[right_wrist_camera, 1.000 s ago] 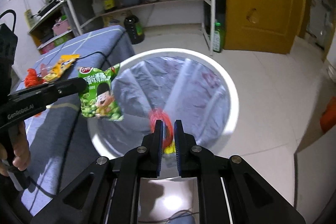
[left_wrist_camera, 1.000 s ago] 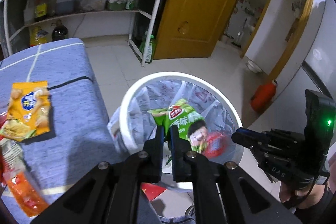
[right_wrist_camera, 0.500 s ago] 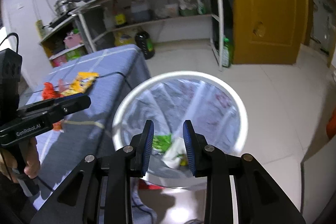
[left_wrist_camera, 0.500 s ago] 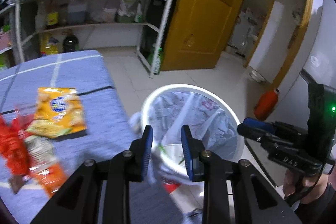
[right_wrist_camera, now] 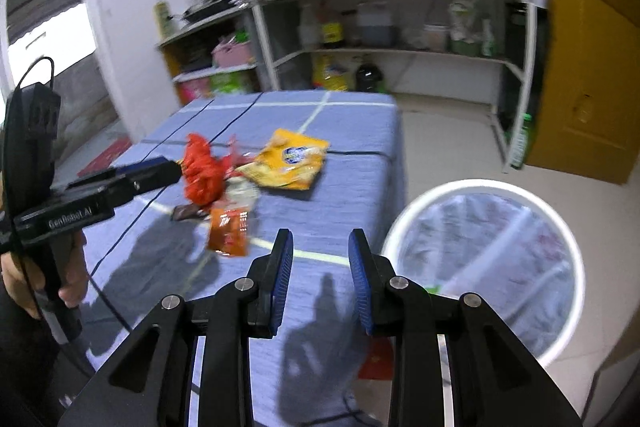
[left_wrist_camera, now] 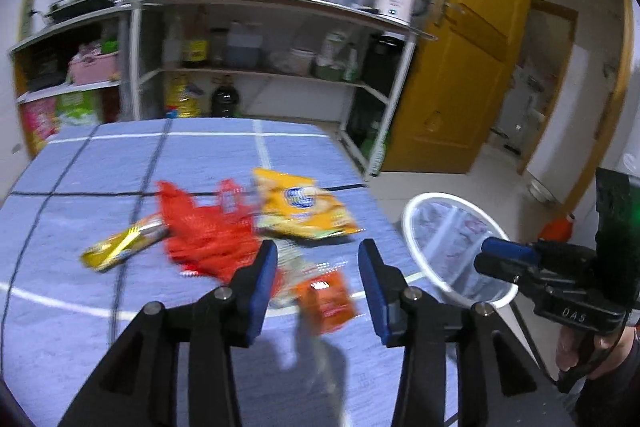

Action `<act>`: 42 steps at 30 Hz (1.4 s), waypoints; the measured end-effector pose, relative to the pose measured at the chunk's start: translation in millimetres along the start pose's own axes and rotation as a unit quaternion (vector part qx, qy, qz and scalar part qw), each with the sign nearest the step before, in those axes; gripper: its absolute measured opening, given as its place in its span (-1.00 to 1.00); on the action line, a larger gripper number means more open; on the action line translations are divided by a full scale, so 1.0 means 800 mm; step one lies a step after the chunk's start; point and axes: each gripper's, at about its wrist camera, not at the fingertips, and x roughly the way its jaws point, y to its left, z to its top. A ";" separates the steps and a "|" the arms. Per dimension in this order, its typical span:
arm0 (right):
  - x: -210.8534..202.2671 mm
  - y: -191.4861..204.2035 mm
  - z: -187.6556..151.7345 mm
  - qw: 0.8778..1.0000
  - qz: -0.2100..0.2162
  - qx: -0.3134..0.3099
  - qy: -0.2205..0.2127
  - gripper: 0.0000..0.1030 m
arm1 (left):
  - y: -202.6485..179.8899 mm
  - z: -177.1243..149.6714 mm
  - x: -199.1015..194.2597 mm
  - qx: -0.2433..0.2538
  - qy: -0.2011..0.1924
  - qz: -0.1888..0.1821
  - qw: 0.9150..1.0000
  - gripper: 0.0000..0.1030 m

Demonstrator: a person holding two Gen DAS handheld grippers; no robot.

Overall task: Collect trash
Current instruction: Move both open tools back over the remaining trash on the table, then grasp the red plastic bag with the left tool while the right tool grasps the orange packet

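- Two grippers: left gripper (left_wrist_camera: 318, 275) has just been opening, jaws apart, nothing between; right gripper (right_wrist_camera: 320, 277) likewise spread and empty.
- One white-rimmed trash bin (right_wrist_camera: 576, 267) on the floor beside the blue-clothed table (right_wrist_camera: 344, 123).
- On the table, bunched: one yellow snack bag (left_wrist_camera: 306, 205), one red net bag (left_wrist_camera: 204, 231), one orange sachet (left_wrist_camera: 330, 297), one gold wrapper (left_wrist_camera: 122, 245).
- Legible writing: "GenRobot.AI" on the left gripper, "DAS" on the right.

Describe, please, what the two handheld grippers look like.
Both are black frames with silver pivot bolts and blue pads on their fingers. The left gripper reads "GenRobot.AI" on its side and has a black cable. The right gripper has white letters near its grip and a green light on its rear box.
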 end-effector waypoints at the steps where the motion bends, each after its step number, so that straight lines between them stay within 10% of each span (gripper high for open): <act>1: 0.009 0.008 0.002 1.000 0.007 -0.004 0.005 -0.41 | 0.010 -0.002 -0.002 -0.005 0.000 0.007 1.000 -0.14; 6: 0.049 0.035 0.007 0.999 0.039 -0.018 0.035 0.07 | 0.059 -0.008 -0.006 -0.042 0.001 0.033 0.999 -0.06; 23: 0.157 0.059 0.017 0.991 0.029 -0.019 0.127 0.07 | 0.108 -0.017 0.012 -0.084 0.028 0.034 0.995 -0.02; 31: 0.145 0.064 0.017 0.993 0.018 -0.033 0.112 -0.79 | 0.110 -0.013 0.039 -0.108 0.045 0.029 0.993 0.11; 42: 0.122 0.055 0.012 0.995 0.026 -0.029 0.097 -0.92 | 0.118 -0.018 0.048 -0.185 0.062 0.037 0.980 0.33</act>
